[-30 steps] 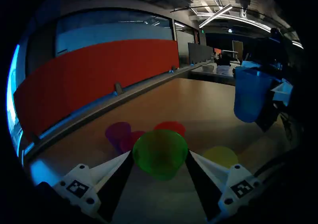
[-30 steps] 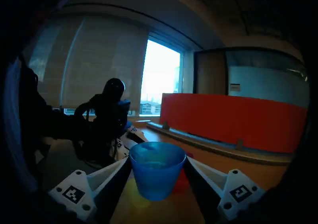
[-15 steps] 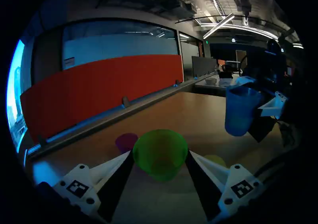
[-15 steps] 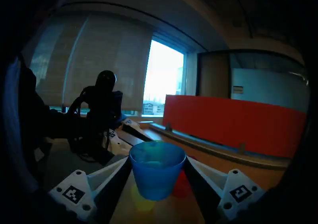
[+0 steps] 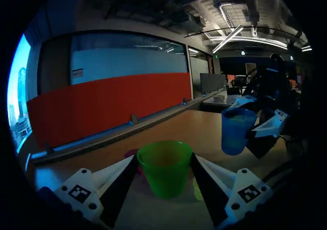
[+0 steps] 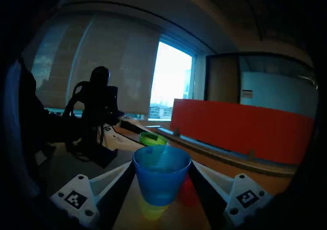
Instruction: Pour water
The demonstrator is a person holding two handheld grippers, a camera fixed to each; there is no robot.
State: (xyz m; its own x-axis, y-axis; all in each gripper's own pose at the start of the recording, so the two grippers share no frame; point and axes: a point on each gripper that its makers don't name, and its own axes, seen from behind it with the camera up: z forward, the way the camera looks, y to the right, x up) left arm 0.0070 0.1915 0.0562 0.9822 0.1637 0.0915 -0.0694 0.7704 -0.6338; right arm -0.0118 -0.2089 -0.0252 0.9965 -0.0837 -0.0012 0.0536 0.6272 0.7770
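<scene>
Plastic, smooth and see-through: a tapered green cup (image 5: 165, 168) sits clamped between the left claw's (image 5: 163, 158) white fingers. The right claw (image 6: 162, 164) pinches a tapered blue plastic cup (image 6: 162, 179) the same way; any water inside is hard to make out. Just beyond it, a red cup (image 6: 188, 191) and a yellow cup (image 6: 152, 211) are mostly hidden.

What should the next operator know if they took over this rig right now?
Left gripper: shut on the green cup, upright.
Right gripper: shut on the blue cup, upright, apart from the green cup.
A red cup and a yellow cup stand on the table.
Done: both cups gripped.
Left: bring the blue cup over the green cup and tip it; no pouring yet.
</scene>
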